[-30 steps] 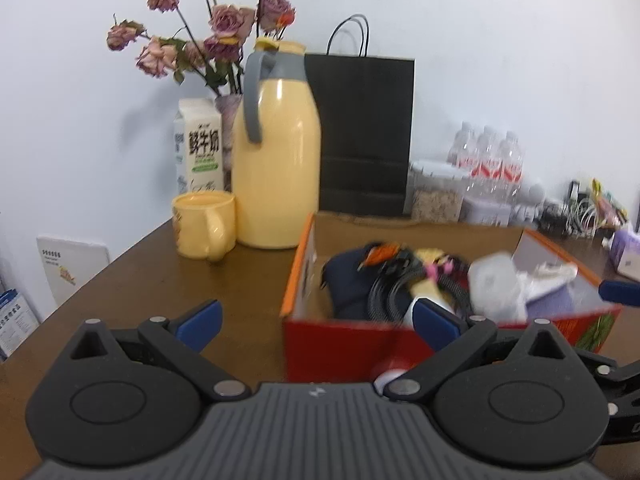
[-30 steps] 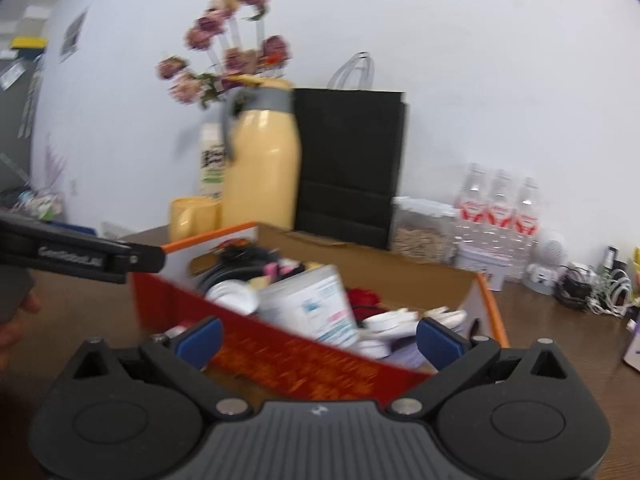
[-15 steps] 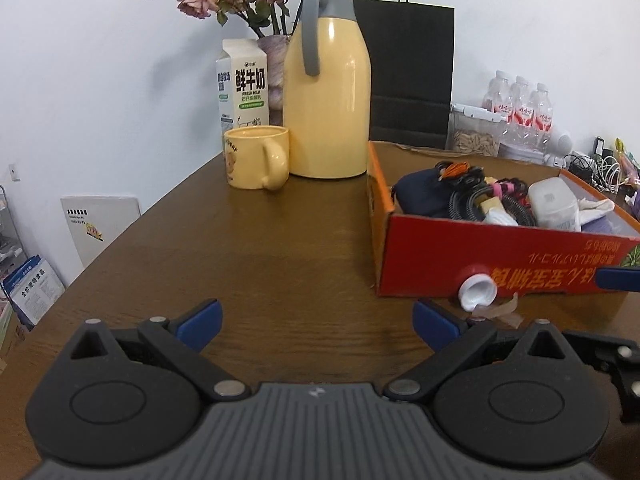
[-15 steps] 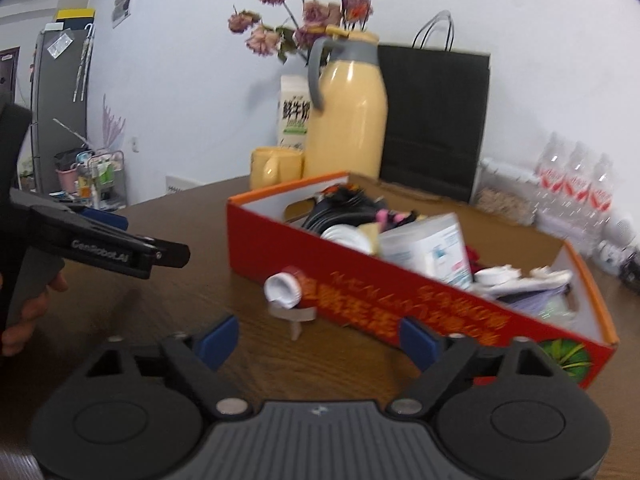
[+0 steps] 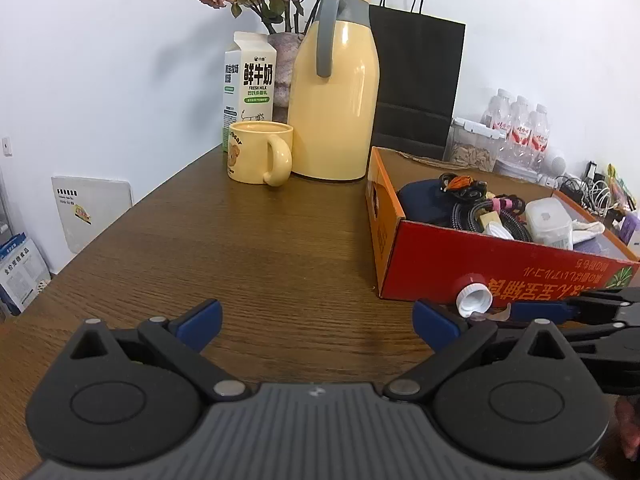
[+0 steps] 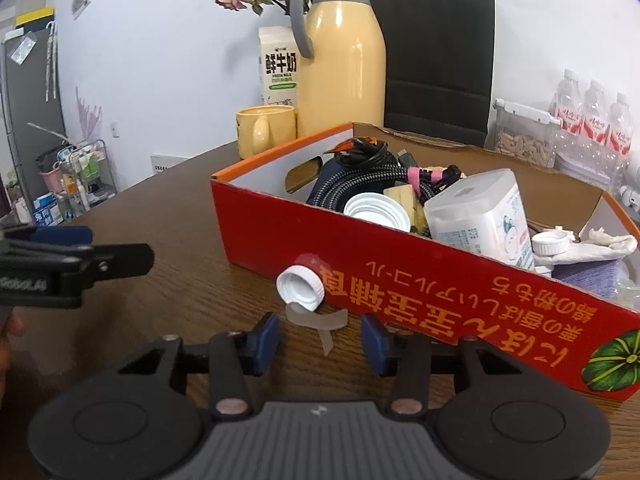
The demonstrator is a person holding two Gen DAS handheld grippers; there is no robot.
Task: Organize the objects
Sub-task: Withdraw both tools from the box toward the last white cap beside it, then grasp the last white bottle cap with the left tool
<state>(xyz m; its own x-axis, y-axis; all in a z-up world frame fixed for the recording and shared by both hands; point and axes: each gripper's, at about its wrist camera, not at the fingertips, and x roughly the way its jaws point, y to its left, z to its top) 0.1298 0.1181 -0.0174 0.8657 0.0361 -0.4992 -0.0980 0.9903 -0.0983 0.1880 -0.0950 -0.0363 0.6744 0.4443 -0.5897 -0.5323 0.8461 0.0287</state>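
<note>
Red-and-white cap point(image 6: 302, 284), with a translucent strip point(image 6: 320, 320) below it, lies on the wooden table point(image 5: 256, 240) against the red box's point(image 6: 440, 280) front wall. Right gripper point(image 6: 320, 338) sits just before the cap, fingers apart around the strip. Left gripper point(image 5: 316, 320), left of the box, is spread wide over bare wood.

Grained brown wood is showing across the tabletop point(image 5: 248, 248); the red box point(image 6: 400, 276) is looking like printed cardboard, the yellow jug point(image 5: 334, 92) glossy.
</note>
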